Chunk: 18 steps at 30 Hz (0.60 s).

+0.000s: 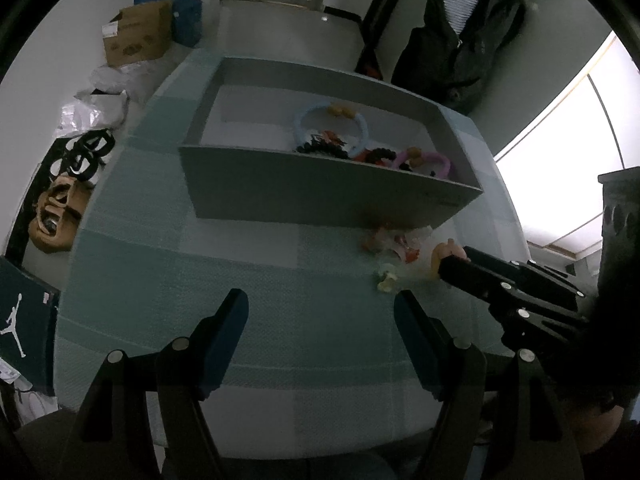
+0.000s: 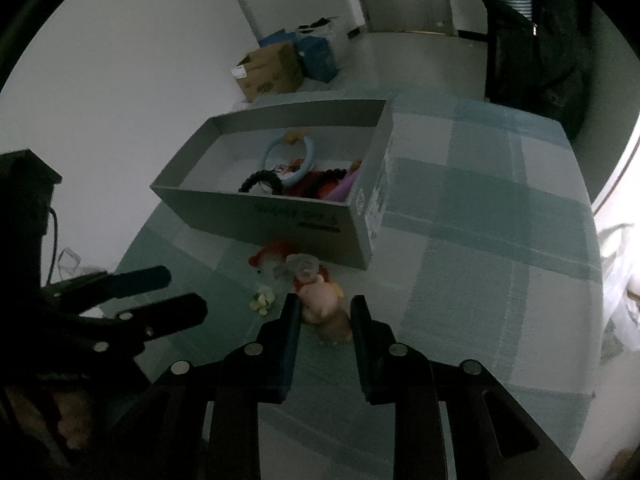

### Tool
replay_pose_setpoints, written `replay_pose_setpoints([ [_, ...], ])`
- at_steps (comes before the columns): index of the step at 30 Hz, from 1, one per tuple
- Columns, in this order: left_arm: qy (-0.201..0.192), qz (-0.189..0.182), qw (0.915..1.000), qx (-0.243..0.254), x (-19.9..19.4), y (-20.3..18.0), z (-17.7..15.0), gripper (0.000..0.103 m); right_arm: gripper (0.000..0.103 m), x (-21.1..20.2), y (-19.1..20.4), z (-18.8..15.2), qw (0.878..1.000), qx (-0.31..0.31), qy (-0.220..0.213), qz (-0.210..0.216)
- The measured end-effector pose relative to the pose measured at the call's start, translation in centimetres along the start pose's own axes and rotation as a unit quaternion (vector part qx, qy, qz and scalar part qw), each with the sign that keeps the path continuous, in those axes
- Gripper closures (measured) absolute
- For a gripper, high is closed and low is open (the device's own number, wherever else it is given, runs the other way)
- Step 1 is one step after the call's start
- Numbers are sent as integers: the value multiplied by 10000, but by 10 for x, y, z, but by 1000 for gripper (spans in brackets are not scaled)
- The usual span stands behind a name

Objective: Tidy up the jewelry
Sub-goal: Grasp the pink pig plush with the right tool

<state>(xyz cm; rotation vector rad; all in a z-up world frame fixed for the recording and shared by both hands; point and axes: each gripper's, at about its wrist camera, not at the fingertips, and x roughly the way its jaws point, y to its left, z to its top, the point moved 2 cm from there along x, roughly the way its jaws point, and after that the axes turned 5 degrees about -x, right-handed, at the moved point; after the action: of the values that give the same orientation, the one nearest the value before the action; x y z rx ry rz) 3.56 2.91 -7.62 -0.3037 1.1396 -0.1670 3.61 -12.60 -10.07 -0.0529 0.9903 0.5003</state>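
Grey box [image 2: 280, 216] stands just behind the trinkets [image 2: 296, 268]

1 grey box [image 2: 280, 216], 2 tongs, 1 cardboard box [image 2: 270, 72].

Dim, greenish, soft-focus fisheye views with black vignetted corners, a blown-out window [image 1: 560, 184] glaring at right

Cardboard carton [image 1: 138, 36]; dark jacket [image 1: 464, 36]
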Motion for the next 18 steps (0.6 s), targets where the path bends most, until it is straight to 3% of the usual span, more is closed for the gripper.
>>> replay_pose_setpoints([
  [8, 19, -43, 9996, 278, 5, -15, -3, 32, 79, -13, -7, -1, 9998, 86, -153, 22],
  [18, -59, 429, 9950, 904, 23, -37, -7, 32, 79, -41, -29, -3, 9977, 476, -478, 86],
])
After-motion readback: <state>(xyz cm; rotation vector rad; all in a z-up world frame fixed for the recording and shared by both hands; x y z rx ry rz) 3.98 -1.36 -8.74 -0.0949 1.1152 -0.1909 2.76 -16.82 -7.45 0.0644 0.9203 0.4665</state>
